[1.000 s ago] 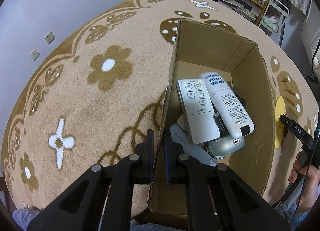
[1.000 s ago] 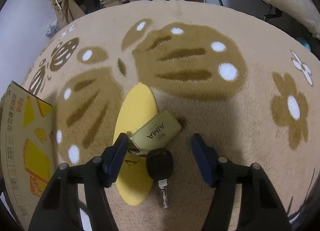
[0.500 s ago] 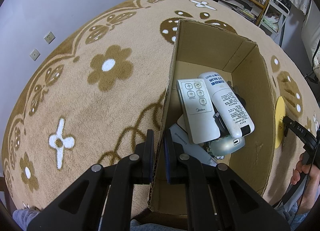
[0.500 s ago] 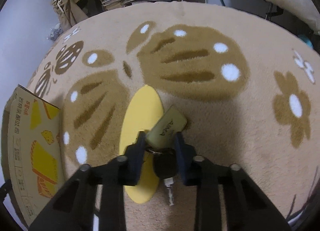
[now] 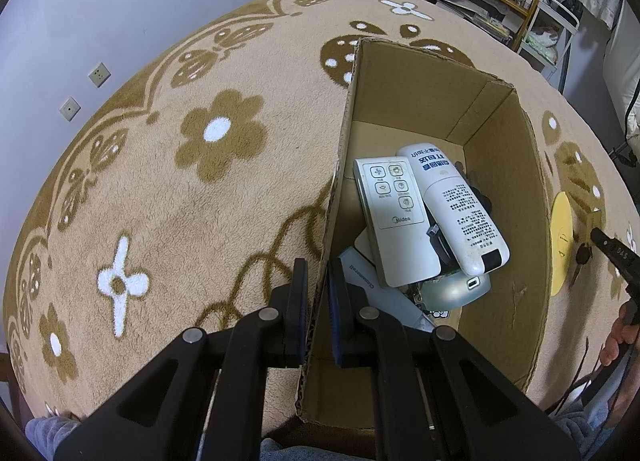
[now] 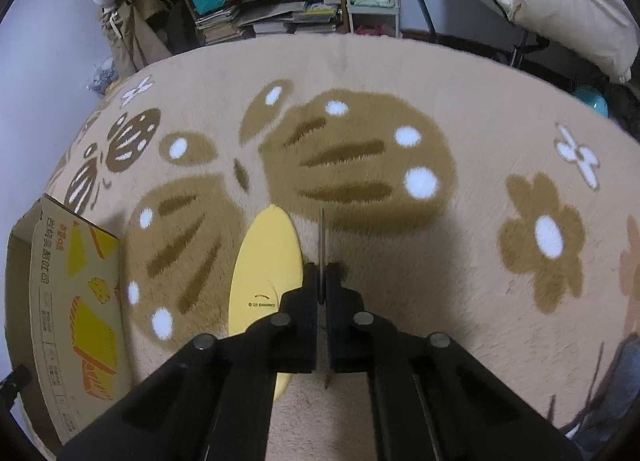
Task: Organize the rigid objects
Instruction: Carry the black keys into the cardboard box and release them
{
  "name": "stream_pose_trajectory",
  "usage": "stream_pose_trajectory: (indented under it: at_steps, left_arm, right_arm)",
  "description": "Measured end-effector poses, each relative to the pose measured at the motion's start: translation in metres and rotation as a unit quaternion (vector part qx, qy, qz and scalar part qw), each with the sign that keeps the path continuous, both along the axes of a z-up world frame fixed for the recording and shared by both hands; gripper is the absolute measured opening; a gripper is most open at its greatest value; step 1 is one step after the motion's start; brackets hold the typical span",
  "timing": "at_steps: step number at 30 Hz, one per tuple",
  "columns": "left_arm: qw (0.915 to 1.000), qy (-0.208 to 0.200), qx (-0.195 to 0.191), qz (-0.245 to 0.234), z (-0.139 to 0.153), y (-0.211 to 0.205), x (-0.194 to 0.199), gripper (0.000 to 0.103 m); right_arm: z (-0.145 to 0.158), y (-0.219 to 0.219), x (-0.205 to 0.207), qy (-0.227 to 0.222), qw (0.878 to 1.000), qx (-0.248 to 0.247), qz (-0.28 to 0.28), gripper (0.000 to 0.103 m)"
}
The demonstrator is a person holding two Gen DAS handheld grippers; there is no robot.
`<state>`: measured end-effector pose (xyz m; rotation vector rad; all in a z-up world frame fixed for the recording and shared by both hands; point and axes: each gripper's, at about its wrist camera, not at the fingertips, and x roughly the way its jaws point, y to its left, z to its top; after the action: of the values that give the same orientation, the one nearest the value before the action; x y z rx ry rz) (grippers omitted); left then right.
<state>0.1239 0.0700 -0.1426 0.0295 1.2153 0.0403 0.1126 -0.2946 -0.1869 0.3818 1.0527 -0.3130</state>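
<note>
At the bottom of the left view, our left gripper (image 5: 318, 293) pinches the near wall of the cardboard box (image 5: 536, 189), steadying it for loading. In the right view, our right gripper (image 6: 322, 293) clamps the key tag (image 6: 322, 237) edge-on between its jaws, beside the yellow disc (image 6: 266, 261) at centre frame. Remotes (image 5: 400, 221) lie inside the box.

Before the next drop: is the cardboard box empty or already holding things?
Holding things: two white remotes and other items lie in the cardboard box.

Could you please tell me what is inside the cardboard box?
The cardboard box holds two white remotes over a pale rounded device and a white flat item. Anything beneath them is covered.
</note>
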Motion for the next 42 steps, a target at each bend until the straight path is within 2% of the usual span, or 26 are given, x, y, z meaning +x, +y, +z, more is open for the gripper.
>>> stream_pose_trajectory:
  at_steps: [8, 18, 24, 28, 32, 36, 40, 42]
  left_arm:
    - [1.0, 0.0, 0.0, 0.0, 0.0, 0.0, 0.0, 0.009]
    - [1.0, 0.0, -0.002, 0.001, 0.0, 0.0, 0.0, 0.009]
    - [1.0, 0.001, -0.002, 0.001, 0.0, 0.002, 0.0, 0.009]
    - [1.0, 0.001, -0.002, 0.001, 0.0, 0.002, 0.0, 0.009]
    - [1.0, 0.001, 0.0, -0.001, -0.001, 0.002, 0.0, 0.009]
    - [1.0, 0.001, -0.001, -0.001, -0.001, 0.002, -0.001, 0.009]
    - [1.0, 0.001, -0.002, 0.0, -0.001, 0.001, -0.001, 0.009]
    - [1.0, 0.001, -0.002, -0.001, -0.001, 0.002, -0.001, 0.009]
  right_arm:
    - [0.007, 0.002, 0.001, -0.006, 1.0, 0.004, -0.002, 0.005]
    - [0.074, 0.03, -0.002, -0.11, 0.993, 0.013, 0.041, 0.005]
    - [0.108, 0.057, -0.006, -0.171, 0.981, 0.026, 0.086, 0.005]
    - [0.128, 0.083, -0.01, -0.205, 0.97, 0.053, 0.12, 0.005]
    - [0.147, 0.112, -0.016, -0.232, 0.958, 0.059, 0.156, 0.005]
    - [0.151, 0.145, -0.015, -0.237, 0.948, 0.077, 0.199, 0.005]
    - [0.138, 0.177, -0.013, -0.209, 0.944, 0.084, 0.241, 0.005]
    - [0.128, 0.192, -0.012, -0.188, 0.946, 0.07, 0.255, 0.005]
